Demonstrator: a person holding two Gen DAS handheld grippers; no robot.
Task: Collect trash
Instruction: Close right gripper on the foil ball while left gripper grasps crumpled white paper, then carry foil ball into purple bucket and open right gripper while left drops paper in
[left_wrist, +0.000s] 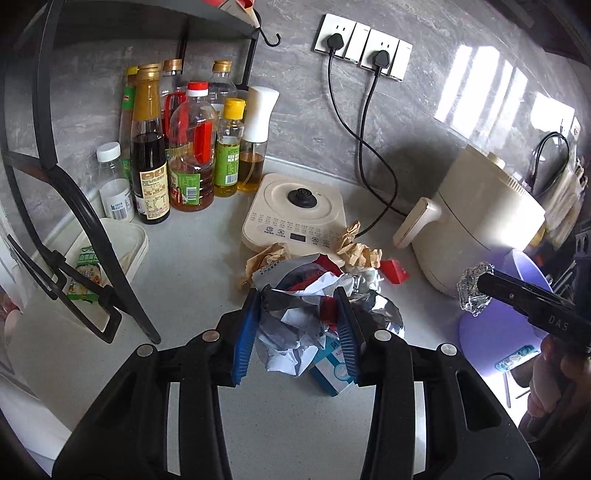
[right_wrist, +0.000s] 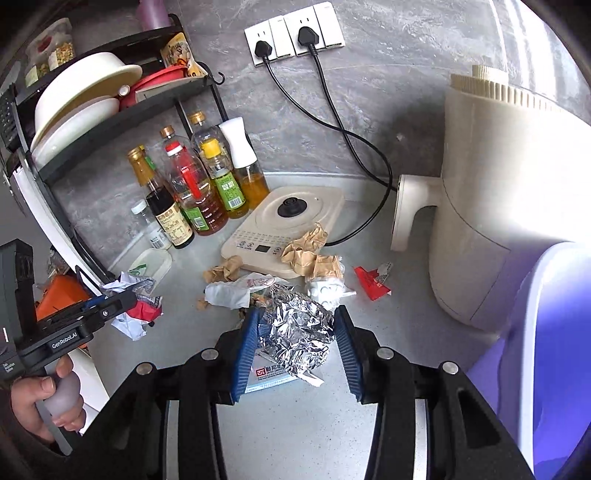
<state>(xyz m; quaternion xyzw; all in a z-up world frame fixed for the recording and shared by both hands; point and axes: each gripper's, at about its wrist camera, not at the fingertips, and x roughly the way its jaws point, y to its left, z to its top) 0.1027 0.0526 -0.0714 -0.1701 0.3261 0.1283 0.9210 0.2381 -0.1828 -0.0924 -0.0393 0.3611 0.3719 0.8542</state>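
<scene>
Left gripper (left_wrist: 301, 325) fingers clamped on crumpled wrapper (left_wrist: 295, 332), right gripper (right_wrist: 295, 347) fingers on foil ball (right_wrist: 295, 328), air fryer (right_wrist: 498, 221) beside.

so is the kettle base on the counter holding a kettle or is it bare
Bare. The kettle base shows its black connector uncovered; only crumpled brown paper overlaps its front corner.

Bottles (left_wrist: 184, 147) stand left of the cooker base (left_wrist: 295, 214), trash pile (left_wrist: 314, 280) before it, air fryer (left_wrist: 480, 229) right.

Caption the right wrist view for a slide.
Right hand-held gripper clamps crumpled foil above the littered countertop, beside the purple bin.
</scene>
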